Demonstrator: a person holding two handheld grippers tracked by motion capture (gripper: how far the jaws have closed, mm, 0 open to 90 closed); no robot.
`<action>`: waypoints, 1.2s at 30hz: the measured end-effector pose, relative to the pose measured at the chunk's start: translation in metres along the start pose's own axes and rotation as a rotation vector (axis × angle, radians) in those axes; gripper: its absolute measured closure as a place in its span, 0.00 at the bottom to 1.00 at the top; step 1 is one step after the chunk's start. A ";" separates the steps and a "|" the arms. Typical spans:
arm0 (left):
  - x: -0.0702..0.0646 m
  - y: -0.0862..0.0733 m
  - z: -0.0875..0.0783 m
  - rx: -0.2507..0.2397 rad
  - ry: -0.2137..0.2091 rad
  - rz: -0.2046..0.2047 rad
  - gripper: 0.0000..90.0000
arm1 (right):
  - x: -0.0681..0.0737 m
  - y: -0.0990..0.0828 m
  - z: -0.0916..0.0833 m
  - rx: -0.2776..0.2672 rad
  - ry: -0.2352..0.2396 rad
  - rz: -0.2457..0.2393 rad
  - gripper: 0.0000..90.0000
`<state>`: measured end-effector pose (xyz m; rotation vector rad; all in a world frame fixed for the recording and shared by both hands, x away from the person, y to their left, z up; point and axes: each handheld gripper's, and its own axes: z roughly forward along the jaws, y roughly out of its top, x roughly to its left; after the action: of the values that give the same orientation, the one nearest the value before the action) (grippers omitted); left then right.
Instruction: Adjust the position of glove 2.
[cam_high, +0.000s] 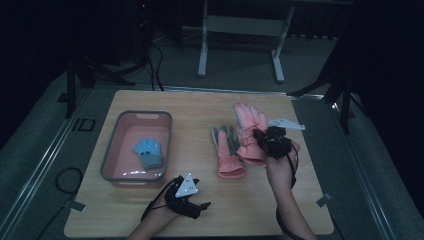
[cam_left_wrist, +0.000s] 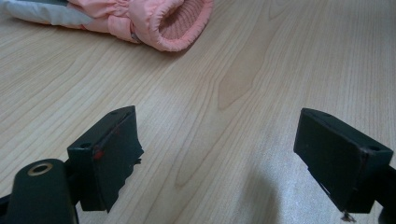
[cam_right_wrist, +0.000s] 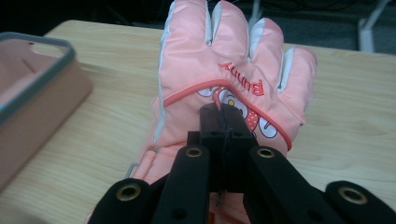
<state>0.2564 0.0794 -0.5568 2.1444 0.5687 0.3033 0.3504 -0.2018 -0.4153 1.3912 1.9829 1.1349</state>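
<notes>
- Plainly, the right gripper has its jaws pinched together on the back of a peach-pink padded ski glove with white finger gussets and a cartoon print; in the high view that glove sits at the table's right-centre, apparently lifted off the pale wooden tabletop.
- The glove's long axis runs away from the tongs, fingers pointing to the far edge, cuff hanging towards the person.
- The likely goal, a pink rectangular plastic tub with a grey rim, lies well to the left of the held glove, so I judge the carry must go leftwards across the table.
- Between them lies a second peach-pink glove, grey palm up, its ribbed knit cuff nearest the person.
- A small blue knitted glove already lies in the tub.
- The left gripper hovers low over the wood near the tub's front corner, jaws wide and holding nothing; it is the nearer one to the tub.
- The fabric looks soft and puffy, likely to sag when carried.
</notes>
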 end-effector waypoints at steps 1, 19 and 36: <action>0.000 0.000 0.000 -0.001 0.000 -0.001 0.16 | 0.004 -0.001 0.002 0.002 0.002 -0.001 0.99; 0.000 0.000 0.000 -0.001 0.002 0.003 0.16 | 0.048 -0.023 0.046 0.107 -0.004 -0.010 0.99; 0.000 0.000 -0.001 -0.006 -0.001 -0.011 0.16 | 0.045 -0.046 0.073 0.171 0.030 -0.026 0.88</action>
<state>0.2564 0.0800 -0.5564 2.1347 0.5787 0.2977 0.3637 -0.1408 -0.4897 1.4350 2.1559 0.9999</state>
